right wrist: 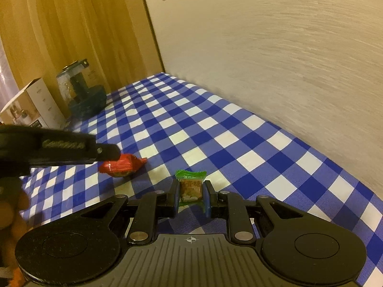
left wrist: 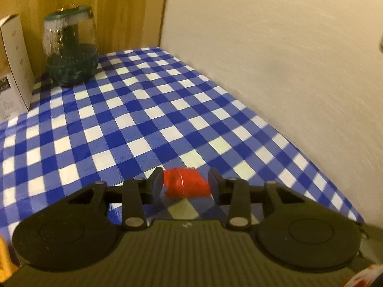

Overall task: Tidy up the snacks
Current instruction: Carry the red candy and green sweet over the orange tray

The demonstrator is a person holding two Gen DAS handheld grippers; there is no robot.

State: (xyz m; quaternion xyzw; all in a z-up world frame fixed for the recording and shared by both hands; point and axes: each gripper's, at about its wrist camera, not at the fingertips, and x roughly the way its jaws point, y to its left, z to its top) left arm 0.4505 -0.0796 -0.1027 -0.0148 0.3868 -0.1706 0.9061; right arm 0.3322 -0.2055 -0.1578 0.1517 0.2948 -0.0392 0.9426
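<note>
A red-wrapped candy (left wrist: 185,183) sits between the pads of my left gripper (left wrist: 185,181), which press on both its ends, low over the blue-and-white checked tablecloth (left wrist: 119,119). From the right wrist view the same red candy (right wrist: 124,165) shows at the tip of the left gripper (right wrist: 105,154), close to the cloth. My right gripper (right wrist: 191,191) is shut on a small green-wrapped candy (right wrist: 190,187) with printed characters, held upright just above the tablecloth (right wrist: 215,131).
A glass jar (left wrist: 70,47) with a green lid and dark green contents stands at the far left corner beside a white carton (left wrist: 14,67). Wooden panelling runs behind them. A pale wall (left wrist: 287,71) borders the table's right edge.
</note>
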